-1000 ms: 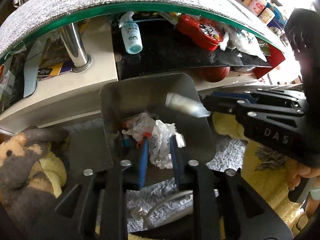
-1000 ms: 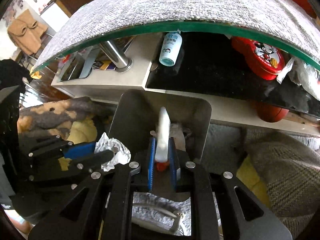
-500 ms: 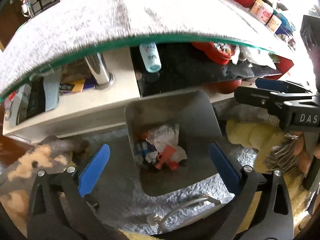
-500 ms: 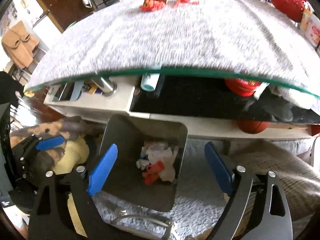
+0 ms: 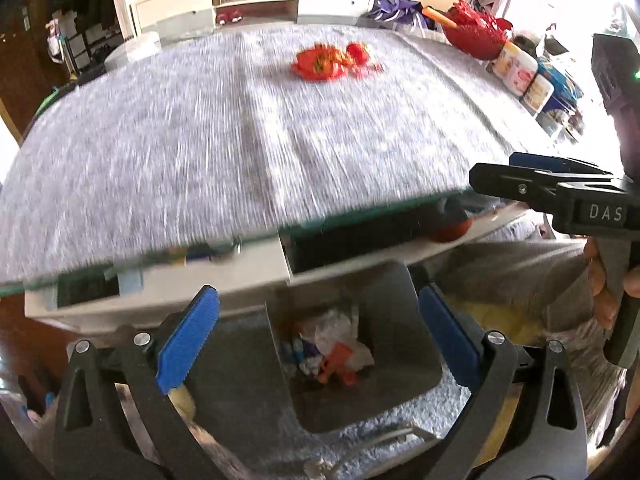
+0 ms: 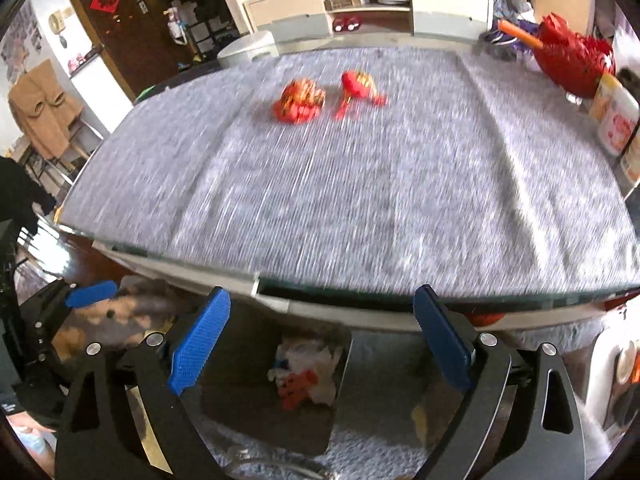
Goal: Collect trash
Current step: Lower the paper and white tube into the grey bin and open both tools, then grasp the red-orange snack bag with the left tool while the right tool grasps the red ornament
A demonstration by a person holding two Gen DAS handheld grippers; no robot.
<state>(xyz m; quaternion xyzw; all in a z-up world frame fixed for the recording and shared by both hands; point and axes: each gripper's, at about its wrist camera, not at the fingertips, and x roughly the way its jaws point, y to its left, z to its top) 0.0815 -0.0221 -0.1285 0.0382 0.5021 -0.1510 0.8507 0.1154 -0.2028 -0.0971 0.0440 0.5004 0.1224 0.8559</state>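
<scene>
A grey metal bin [image 5: 404,344] stands on the floor rug below the table edge, holding crumpled white paper and red scraps [image 5: 334,346]. My left gripper [image 5: 318,296] hangs above it, open, nothing between its blue pads. My right gripper [image 6: 322,296] is open and empty too, above the same bin [image 6: 236,400] and its trash [image 6: 304,372]. Two red crumpled wrappers [image 6: 298,100] [image 6: 358,84] lie far back on the grey cloth-covered table [image 6: 360,200]; the left wrist view shows the wrappers [image 5: 320,62] as well. Each gripper appears at the edge of the other's view.
A red basket [image 6: 568,60] and printed tins [image 6: 614,124] stand at the table's right end. A lower shelf [image 5: 160,280] runs under the glass top. A plush toy [image 6: 120,316] lies left of the bin. A white cabinet [image 6: 368,4] lines the far wall.
Both grippers opened: the crumpled paper and the white tube dropped into the bin. Both then rose and tilted up, bringing the tabletop into view.
</scene>
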